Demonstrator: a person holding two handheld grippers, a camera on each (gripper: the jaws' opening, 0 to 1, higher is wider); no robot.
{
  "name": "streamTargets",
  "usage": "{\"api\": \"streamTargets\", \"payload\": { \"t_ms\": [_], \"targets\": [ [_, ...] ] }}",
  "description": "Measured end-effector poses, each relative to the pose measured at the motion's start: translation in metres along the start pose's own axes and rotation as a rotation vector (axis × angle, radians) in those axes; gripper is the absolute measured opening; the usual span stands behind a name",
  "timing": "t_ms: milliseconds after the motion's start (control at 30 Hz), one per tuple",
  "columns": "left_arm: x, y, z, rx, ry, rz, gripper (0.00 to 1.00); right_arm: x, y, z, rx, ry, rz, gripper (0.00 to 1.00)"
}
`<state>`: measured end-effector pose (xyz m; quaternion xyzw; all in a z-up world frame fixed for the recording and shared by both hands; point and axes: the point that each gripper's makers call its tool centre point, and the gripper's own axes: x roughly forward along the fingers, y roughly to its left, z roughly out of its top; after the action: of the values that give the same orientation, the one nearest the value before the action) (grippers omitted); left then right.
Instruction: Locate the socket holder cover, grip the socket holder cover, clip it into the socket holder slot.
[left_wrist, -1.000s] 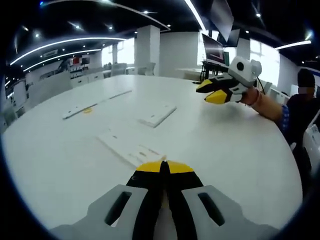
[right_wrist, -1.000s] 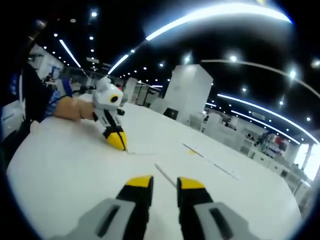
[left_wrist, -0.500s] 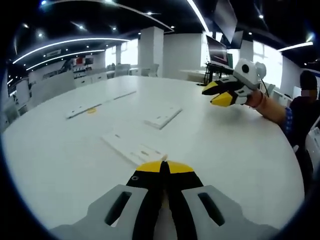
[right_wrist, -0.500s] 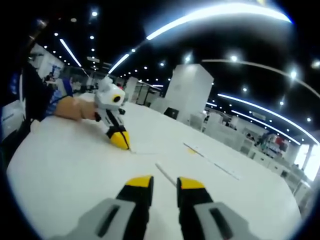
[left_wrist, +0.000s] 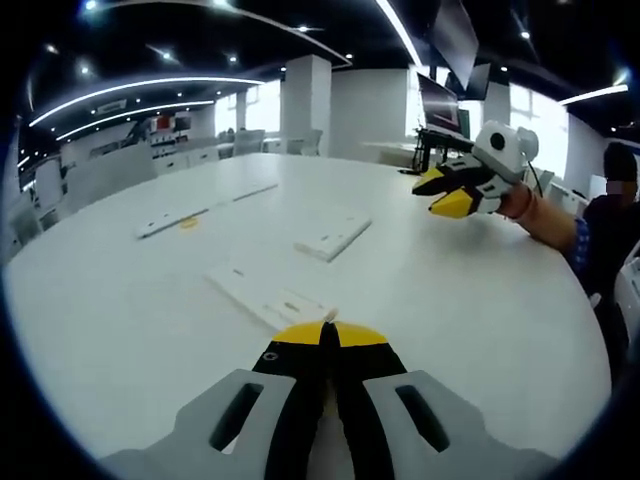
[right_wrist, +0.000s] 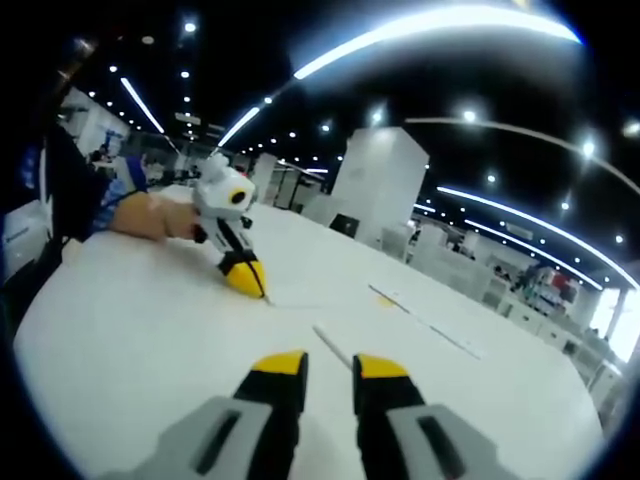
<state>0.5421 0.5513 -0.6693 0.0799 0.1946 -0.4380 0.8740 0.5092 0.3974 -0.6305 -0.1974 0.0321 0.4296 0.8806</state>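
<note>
In the left gripper view my left gripper (left_wrist: 328, 332) is shut, low over the white table (left_wrist: 470, 300). A small pale sliver shows at its tips; I cannot tell whether it is gripped. Just beyond lies a flat white slotted plate (left_wrist: 262, 293). A second white plate (left_wrist: 333, 236) lies farther off. My right gripper (left_wrist: 447, 193), held by a hand, hovers open at the upper right. In the right gripper view my right gripper (right_wrist: 329, 365) is open and empty above a thin white strip (right_wrist: 331, 347). The left gripper (right_wrist: 246, 277) points down to the table there.
A long white strip (left_wrist: 205, 204) with a small yellow piece (left_wrist: 187, 222) lies at the far left of the table. The same strip (right_wrist: 425, 320) runs to the right in the right gripper view. A person's sleeve (left_wrist: 585, 240) is at the right edge.
Both views have shifted slightly, so each gripper sits a little farther right in the other's view. Neither gripper's jaws have changed, and the plates lie as before.
</note>
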Motion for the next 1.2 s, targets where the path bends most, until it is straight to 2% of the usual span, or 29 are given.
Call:
{"api": "streamTargets", "payload": {
  "t_ms": [300, 433, 567, 667, 733, 767, 800, 867, 933, 967, 1100, 1167, 1200],
  "targets": [
    [0.001, 0.002, 0.001, 0.006, 0.003, -0.002, 0.03, 0.001, 0.001, -0.001, -0.009, 0.009, 0.005, 0.20],
    [-0.002, -0.002, 0.005, 0.019, -0.020, -0.022, 0.04, 0.001, 0.002, 0.001, -0.020, 0.004, 0.011, 0.20],
    [-0.018, -0.007, 0.039, 0.034, -0.153, 0.000, 0.04, -0.004, -0.006, 0.004, -0.004, -0.011, -0.009, 0.20],
    [-0.041, -0.011, 0.072, 0.057, -0.281, 0.030, 0.04, -0.009, -0.015, 0.008, 0.030, -0.045, -0.036, 0.20],
    [-0.066, -0.018, 0.099, 0.087, -0.383, 0.050, 0.04, -0.015, -0.023, 0.010, 0.036, -0.063, -0.067, 0.20],
    [-0.074, -0.019, 0.107, 0.086, -0.416, 0.056, 0.04, -0.017, -0.025, 0.011, 0.037, -0.069, -0.074, 0.20],
    [-0.089, -0.019, 0.120, 0.077, -0.476, 0.073, 0.04, -0.019, -0.027, 0.013, 0.040, -0.077, -0.082, 0.20],
    [-0.104, -0.018, 0.129, 0.068, -0.528, 0.092, 0.07, -0.024, -0.032, 0.017, 0.052, -0.105, -0.102, 0.20],
    [-0.107, -0.017, 0.130, 0.065, -0.536, 0.097, 0.10, -0.024, -0.033, 0.018, 0.054, -0.109, -0.105, 0.20],
    [-0.132, -0.011, 0.130, 0.043, -0.590, 0.130, 0.12, -0.030, -0.042, 0.020, 0.074, -0.134, -0.140, 0.20],
    [-0.155, 0.012, 0.098, 0.034, -0.556, 0.192, 0.17, -0.035, -0.045, 0.025, 0.084, -0.170, -0.165, 0.20],
    [-0.163, 0.022, 0.084, 0.020, -0.570, 0.205, 0.23, -0.035, -0.043, 0.027, 0.085, -0.188, -0.161, 0.21],
    [-0.168, 0.033, 0.070, -0.018, -0.593, 0.215, 0.25, -0.033, -0.041, 0.027, 0.083, -0.194, -0.158, 0.21]
  ]
}}
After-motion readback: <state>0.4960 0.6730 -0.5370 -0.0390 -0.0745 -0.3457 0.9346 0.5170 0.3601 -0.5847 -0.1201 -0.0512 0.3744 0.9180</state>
